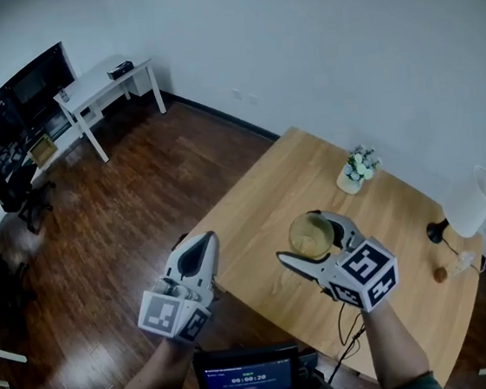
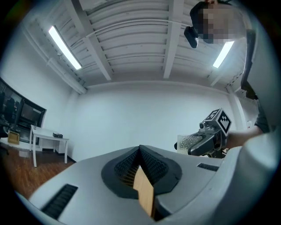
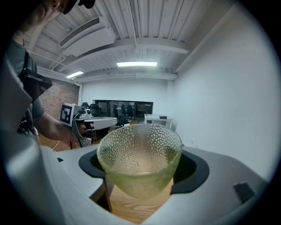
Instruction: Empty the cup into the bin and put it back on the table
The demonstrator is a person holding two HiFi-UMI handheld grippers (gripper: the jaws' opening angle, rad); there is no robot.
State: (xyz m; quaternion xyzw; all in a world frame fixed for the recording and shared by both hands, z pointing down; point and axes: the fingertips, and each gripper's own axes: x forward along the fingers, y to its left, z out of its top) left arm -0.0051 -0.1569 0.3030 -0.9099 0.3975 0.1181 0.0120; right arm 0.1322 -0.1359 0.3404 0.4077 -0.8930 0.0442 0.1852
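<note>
The right gripper [image 1: 311, 242] is clamping a dimpled, pale-green glass cup [image 1: 309, 233] between its 2 jaws, which are standing wide around the cup's lower body. In the right gripper view the cup [image 3: 139, 158] is sitting upright, its mouth facing up, and wood grain is showing beneath it. In the head view the cup is hanging over the near-left part of the wooden table [image 1: 406, 249], not touching it.

The left gripper [image 1: 199, 248] is hovering at 9 o'clock from the cup, beyond the table's edge and over the dark wooden floor [image 1: 123, 212]. Its jaws are lying together with nothing between them, and only a thin sliver of wood is showing through them in the left gripper view [image 2: 139, 153].

A small potted plant [image 1: 358, 170] is standing on the table at 1 o'clock from the cup, and a white lamp [image 1: 469, 203] at 3 o'clock. A white desk [image 1: 104, 81] is standing well apart at 10 o'clock.
</note>
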